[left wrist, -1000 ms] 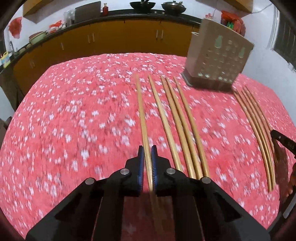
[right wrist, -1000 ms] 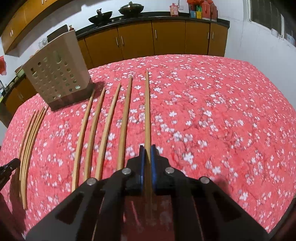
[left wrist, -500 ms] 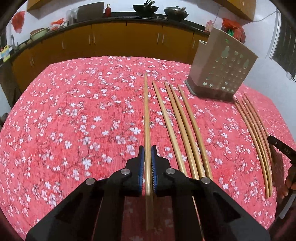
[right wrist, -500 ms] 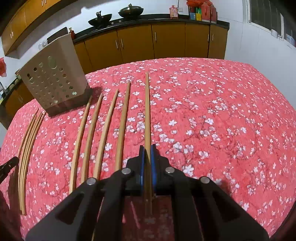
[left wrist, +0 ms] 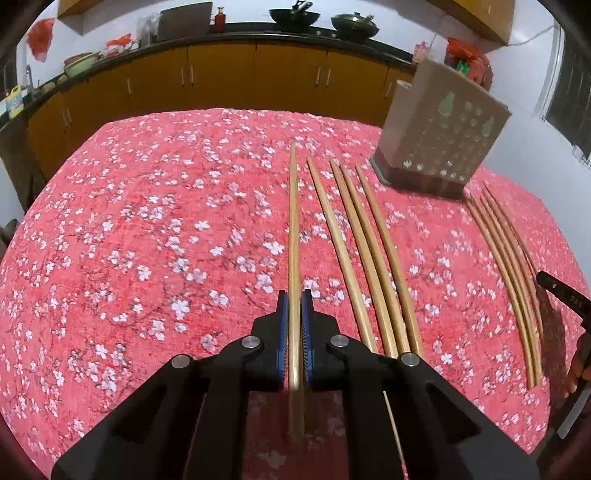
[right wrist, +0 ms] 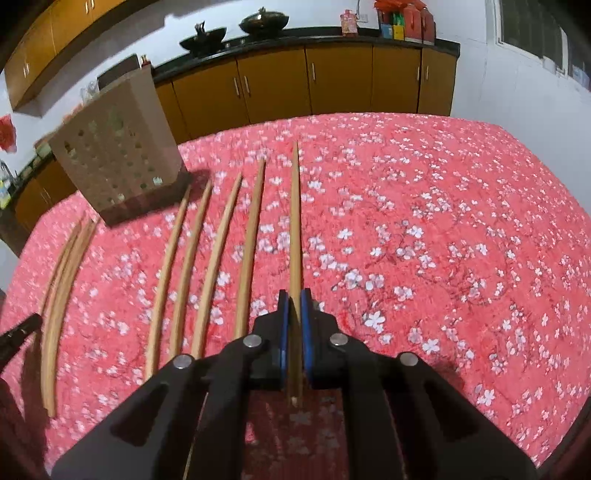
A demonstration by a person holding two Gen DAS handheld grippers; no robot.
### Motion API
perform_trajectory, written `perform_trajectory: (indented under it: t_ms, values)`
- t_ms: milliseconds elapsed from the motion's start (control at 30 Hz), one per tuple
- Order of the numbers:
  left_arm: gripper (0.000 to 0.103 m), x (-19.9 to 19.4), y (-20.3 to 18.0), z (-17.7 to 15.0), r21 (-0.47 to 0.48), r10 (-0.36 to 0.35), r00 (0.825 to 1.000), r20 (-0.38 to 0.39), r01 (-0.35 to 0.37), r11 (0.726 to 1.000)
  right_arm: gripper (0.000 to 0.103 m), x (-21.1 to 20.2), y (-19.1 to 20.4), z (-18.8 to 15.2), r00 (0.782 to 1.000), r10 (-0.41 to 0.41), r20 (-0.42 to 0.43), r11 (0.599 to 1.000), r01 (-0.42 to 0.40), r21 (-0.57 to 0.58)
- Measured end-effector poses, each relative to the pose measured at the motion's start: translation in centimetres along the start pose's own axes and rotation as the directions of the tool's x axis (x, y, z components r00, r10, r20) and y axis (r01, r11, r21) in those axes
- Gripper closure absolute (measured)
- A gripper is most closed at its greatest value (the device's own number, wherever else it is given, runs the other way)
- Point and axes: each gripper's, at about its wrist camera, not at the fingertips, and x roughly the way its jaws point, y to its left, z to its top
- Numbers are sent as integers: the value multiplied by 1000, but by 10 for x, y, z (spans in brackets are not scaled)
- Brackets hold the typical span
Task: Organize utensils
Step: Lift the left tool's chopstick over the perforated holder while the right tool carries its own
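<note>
While both claws grip: two chopsticks are pinched at once above a red flowered tablecloth (left wrist: 147, 240).

Left claw (left wrist: 294, 310): blue pads pressed onto a single chopstick (left wrist: 293, 229), which runs straight ahead from the fingers toward the kitchen cabinets (left wrist: 221, 74).

Right claw (right wrist: 294, 310): pads pinching another chopstick (right wrist: 295, 221), its near end poking out behind the fingers.

Loose chopsticks: in the left view, four chopsticks (left wrist: 365, 258) lie side by side on the cloth just right of the held one; a further bundle (left wrist: 513, 280) lies well apart at the right, near the cloth's edge.

Holder: a beige perforated utensil holder (left wrist: 439, 140) stands on a dark base beyond the loose chopsticks, between the two groups.

Right view: the same four chopsticks appear left of the held one, the holder at upper left, the bundle at far left.

Counter: two dark woks (left wrist: 295, 14) and red packets (left wrist: 465, 62) sit on it.

Writing: small markings on a black part at the left view's right edge, too blurred to read; packet labels illegible.
</note>
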Motion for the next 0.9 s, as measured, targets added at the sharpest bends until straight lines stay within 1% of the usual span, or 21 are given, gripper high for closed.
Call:
perform_trajectory:
  t_ms: [200, 367, 467, 600, 733, 833, 900]
  values:
    - [95, -25, 4, 16, 2, -3, 997, 81, 3, 1000, 95, -33, -1, 16, 996, 15, 90, 1000, -15, -8]
    - [95, -51, 4, 34, -8, -18, 986, 165, 19, 1000, 95, -55, -2, 32, 985, 29, 168, 1000, -28, -5]
    - [95, -67, 4, 46, -16, -25, 975, 220, 30, 999, 95, -69, -2, 42, 974, 29, 224, 1000, -27, -12]
    - [95, -81, 5, 63, -27, -25, 959, 283, 34, 999, 95, -80, -1, 56, 962, 31, 272, 999, -28, -17]
    - [95, -90, 5, 79, -31, -22, 945, 325, 34, 999, 95, -88, 1, 69, 950, 35, 310, 999, -29, -21]
    - [95, -94, 6, 93, -29, -17, 937, 350, 29, 999, 95, -93, 0, 84, 941, 39, 335, 999, -37, -13]
    - [95, -96, 4, 102, -25, -10, 932, 363, 20, 999, 95, -101, 3, 99, 931, 52, 360, 999, -52, -10]
